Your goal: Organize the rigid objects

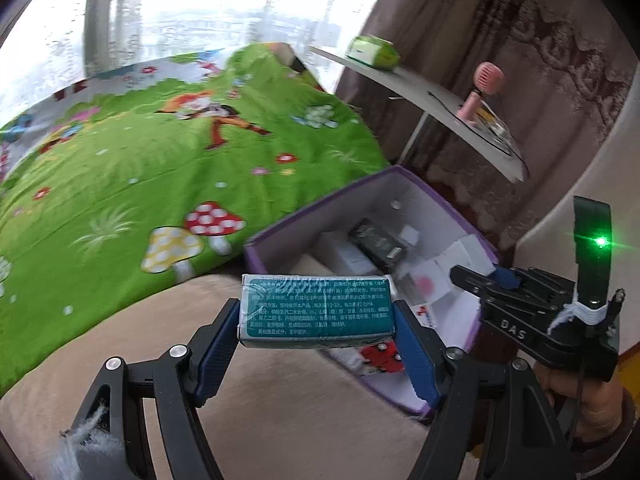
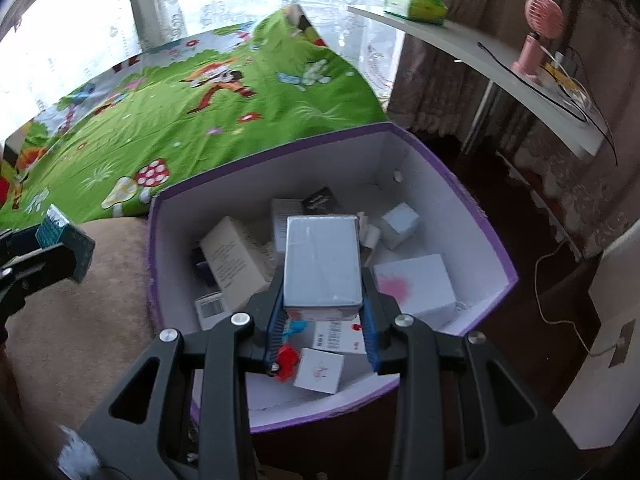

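Note:
My left gripper (image 1: 318, 316) is shut on a teal and white carton (image 1: 316, 308) with printed text, held in the air beside the near left corner of the purple storage box (image 1: 256, 246). My right gripper (image 2: 322, 312) is shut on a pale grey-white carton (image 2: 322, 264) and holds it above the inside of the purple box (image 2: 460, 184). The box holds several small cartons, among them a white one with a pink mark (image 2: 416, 288) and a black one (image 2: 320, 200). The right gripper also shows in the left wrist view (image 1: 532, 312); the left one shows at the right wrist view's left edge (image 2: 44, 256).
The box stands beside a bed with a beige sheet (image 1: 280, 400) and a green cartoon quilt (image 1: 180, 152). A white shelf (image 2: 500, 64) at the right carries a green tissue pack (image 2: 416, 2) and a pink hand fan (image 2: 538, 36). A white cabinet (image 2: 600, 360) stands at the far right.

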Action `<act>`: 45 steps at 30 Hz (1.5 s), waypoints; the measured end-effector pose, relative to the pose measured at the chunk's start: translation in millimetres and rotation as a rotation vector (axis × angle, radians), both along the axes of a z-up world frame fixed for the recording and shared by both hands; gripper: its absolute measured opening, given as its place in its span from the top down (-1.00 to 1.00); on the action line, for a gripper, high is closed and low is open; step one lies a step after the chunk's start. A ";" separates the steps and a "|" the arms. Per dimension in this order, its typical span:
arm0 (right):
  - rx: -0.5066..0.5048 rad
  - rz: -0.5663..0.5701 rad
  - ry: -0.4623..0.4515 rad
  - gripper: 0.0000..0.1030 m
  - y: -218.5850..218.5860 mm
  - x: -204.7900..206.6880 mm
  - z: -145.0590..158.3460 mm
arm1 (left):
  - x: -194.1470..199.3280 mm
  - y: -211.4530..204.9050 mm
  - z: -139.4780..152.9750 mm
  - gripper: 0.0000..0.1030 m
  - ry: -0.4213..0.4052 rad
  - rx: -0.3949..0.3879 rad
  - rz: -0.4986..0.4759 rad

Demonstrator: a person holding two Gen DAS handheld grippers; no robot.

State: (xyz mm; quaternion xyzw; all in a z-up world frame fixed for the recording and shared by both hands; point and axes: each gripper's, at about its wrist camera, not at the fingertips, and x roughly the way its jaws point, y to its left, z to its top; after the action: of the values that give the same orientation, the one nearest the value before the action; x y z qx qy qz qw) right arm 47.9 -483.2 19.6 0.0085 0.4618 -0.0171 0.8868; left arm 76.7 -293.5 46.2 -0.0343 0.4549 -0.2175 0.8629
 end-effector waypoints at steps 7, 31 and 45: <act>-0.003 -0.043 0.002 -0.33 -16.0 0.0 -2.3 | 4.5 -16.7 -5.6 -0.66 0.039 -0.014 -0.033; 0.055 -0.050 0.046 -0.43 -18.3 -10.4 -15.9 | -5.1 -25.3 -34.2 -0.99 0.173 0.010 -0.027; 0.053 -0.039 0.071 -0.43 -15.3 -14.4 -23.1 | -15.3 -40.0 -21.3 -0.99 0.040 0.105 -0.062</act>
State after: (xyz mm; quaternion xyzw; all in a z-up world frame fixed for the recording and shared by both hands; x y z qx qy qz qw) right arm 33.4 -498.5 -3.5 0.0402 0.4930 -0.0223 0.8688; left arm 61.4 -333.6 24.9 0.0208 0.4837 -0.2191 0.8471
